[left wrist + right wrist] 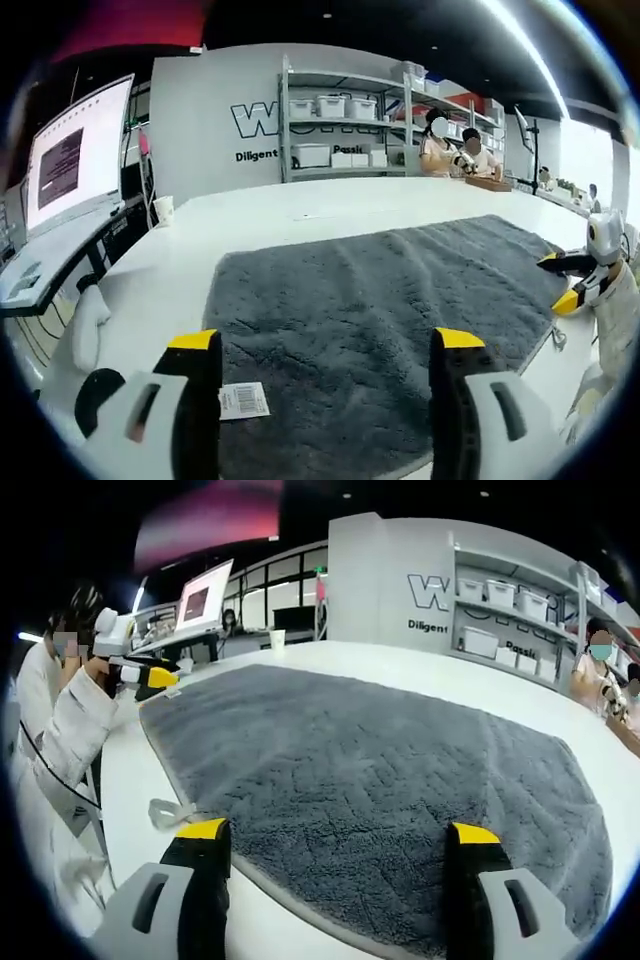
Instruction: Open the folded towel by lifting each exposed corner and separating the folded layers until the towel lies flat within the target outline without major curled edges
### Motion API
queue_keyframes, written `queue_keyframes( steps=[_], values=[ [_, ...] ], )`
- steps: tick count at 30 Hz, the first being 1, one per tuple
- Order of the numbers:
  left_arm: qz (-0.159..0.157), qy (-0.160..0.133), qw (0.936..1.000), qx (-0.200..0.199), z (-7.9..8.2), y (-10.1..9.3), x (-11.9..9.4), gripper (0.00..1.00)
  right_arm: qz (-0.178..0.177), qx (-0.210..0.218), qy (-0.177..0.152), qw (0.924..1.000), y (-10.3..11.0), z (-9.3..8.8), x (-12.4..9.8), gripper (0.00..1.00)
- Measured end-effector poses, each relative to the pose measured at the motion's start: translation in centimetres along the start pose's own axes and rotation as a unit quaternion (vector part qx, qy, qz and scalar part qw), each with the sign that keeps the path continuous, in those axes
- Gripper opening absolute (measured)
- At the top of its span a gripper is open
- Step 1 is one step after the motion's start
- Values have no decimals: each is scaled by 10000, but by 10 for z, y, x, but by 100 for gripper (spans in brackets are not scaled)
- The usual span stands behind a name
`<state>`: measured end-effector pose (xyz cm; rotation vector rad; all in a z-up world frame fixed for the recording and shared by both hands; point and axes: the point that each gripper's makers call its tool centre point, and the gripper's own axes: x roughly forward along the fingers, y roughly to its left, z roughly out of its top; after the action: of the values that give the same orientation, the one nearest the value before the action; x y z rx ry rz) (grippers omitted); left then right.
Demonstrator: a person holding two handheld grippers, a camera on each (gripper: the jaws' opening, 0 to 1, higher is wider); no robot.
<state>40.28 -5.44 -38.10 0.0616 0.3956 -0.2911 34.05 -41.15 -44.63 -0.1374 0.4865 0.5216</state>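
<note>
In the left gripper view we held the left gripper (328,345) with its yellow-tipped jaws wide apart and nothing between them, low over the near edge of the grey towel (390,290). Just beside the left jaw a white barcode label (243,401) lay on the towel's near left corner. In the right gripper view our right gripper (340,832) stood the same way, jaws spread wide and empty, poised above the towel's bound edge (300,900); a small loop tag (168,811) stuck out from that edge onto the white table (420,670), to the left of the left jaw.

Further out, the towel (380,760) was spread open across the table in a single layer as far as we could see, with no folded flap left standing. We could not make out any target outline on the table. The far edges looked flat, though the far right corner was too small for us to judge.

We took the unfolding to be essentially done, with only checking and smoothing left. The next move, in our view, called for nipping any edge that curled and drawing it outward, low and gently.

Beyond the towel stood a monitor (75,155) on the left, shelves with white bins (335,125) against the far wall, and seated people (455,150).
</note>
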Motion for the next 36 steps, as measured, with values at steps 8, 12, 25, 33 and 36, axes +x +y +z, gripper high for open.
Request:
queue_keyframes(
  steps=[8, 12, 25, 33, 36],
  values=[
    [103, -426, 9990, 62, 33, 18, 8, 76, -1, 4, -6, 10000, 0, 0, 0, 87],
    [245, -722, 9971, 64, 53, 28, 13, 66, 11, 3, 51, 10000, 0, 0, 0, 87],
    [446, -977, 9942, -10, 98, 75, 42, 35, 63, -2, 89, 9999, 0, 1, 0, 87],
    [548, -830, 9950, -6, 105, 105, 76, 24, 71, -4, 122, 9999, 0, 1, 0, 87],
    [527, -723, 9958, -209, 101, 114, 89, 27, 62, 0, 117, 9999, -1, 1, 0, 87]
  ],
)
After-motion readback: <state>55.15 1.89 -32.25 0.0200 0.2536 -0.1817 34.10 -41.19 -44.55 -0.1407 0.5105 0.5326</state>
